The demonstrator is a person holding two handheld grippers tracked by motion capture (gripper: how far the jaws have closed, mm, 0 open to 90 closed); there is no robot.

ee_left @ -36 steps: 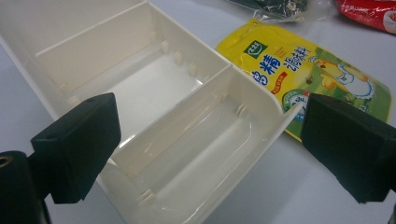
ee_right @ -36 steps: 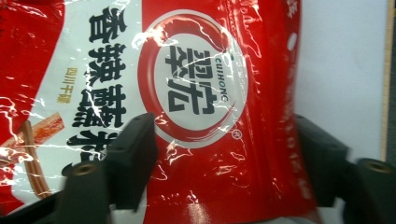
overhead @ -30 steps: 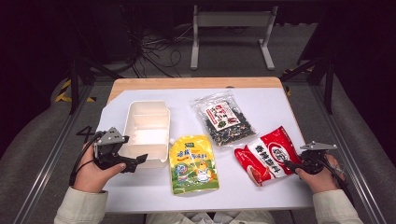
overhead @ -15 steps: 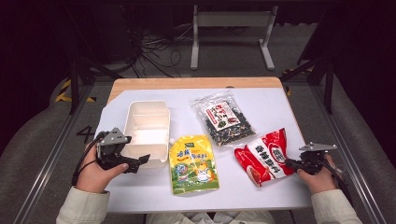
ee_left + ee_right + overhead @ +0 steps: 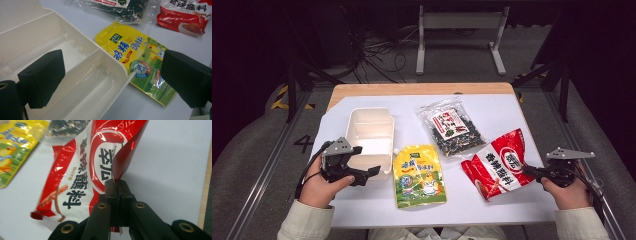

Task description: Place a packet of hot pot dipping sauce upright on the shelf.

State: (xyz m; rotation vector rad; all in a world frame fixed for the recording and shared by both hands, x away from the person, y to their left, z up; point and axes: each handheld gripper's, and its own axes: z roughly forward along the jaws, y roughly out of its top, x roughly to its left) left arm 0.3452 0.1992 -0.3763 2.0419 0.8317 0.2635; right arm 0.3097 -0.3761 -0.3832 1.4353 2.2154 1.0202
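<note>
The right gripper point(image 5: 116, 185) has just closed its jaws on the edge of the red packet point(image 5: 501, 163), tilting it off the table's right side. The left gripper point(image 5: 362, 170) is wide open at the white box point(image 5: 369, 135), probably steadying it. Next, carry the packet to the box.

Four things spread across the worktop point(image 5: 512, 107), a tool at each near corner.

The divided box point(image 5: 369, 131) lies at the left, the spouted pouch point(image 5: 419, 175) just right of its near end. Behind the pouch lies the clear bag point(image 5: 452, 131); right of it the snack packet point(image 5: 499, 165), its right edge tilted up in the right tool point(image 5: 532, 172). The left tool point(image 5: 362, 175) straddles the box's near corner.
</note>
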